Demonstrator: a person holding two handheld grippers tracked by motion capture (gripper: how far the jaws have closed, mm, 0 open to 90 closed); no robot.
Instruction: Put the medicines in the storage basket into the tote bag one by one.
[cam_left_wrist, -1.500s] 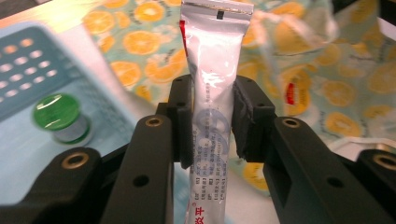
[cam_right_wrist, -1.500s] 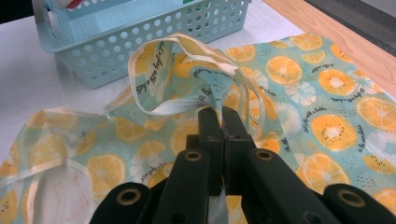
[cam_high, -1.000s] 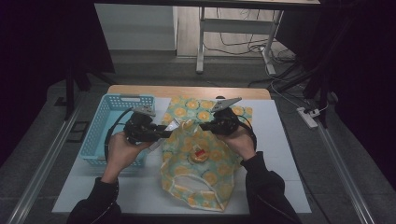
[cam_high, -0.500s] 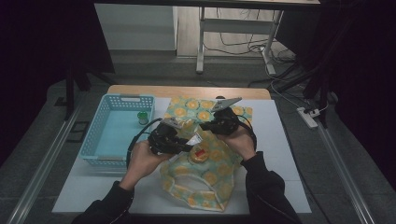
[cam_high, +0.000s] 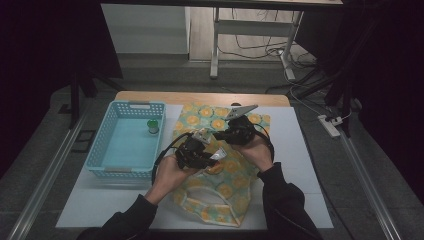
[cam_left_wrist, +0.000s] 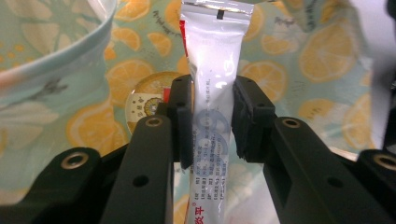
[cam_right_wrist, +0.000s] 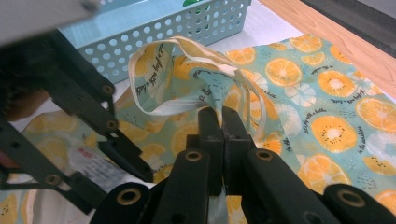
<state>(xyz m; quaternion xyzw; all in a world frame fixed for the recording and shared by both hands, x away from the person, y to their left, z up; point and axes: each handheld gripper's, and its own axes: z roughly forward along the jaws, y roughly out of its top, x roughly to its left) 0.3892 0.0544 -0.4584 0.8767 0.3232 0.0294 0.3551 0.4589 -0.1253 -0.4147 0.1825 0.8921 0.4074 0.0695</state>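
Note:
A tote bag (cam_high: 227, 177) with an orange-slice print lies on the white mat, its mouth toward the basket. My right gripper (cam_high: 221, 135) is shut on the bag's rim near the handle (cam_right_wrist: 154, 84) and holds it raised; the right gripper view shows the jaws (cam_right_wrist: 222, 115) pressed together on the fabric. My left gripper (cam_high: 212, 156) is shut on a white tube (cam_left_wrist: 212, 88) with a crimped end, held over the bag's mouth. In the left gripper view a round orange-labelled item (cam_left_wrist: 142, 105) lies inside the bag beyond the tube.
A light blue basket (cam_high: 102, 147) stands to the left of the bag, with a small green item (cam_high: 152, 126) near its far right corner. The white mat (cam_high: 295, 150) lies on a wooden table whose far edge (cam_high: 200, 97) runs behind.
My left gripper has moved right from the basket's edge to the bag's mouth, and a little lower, carrying the tube. The right gripper has kept still on the bag.

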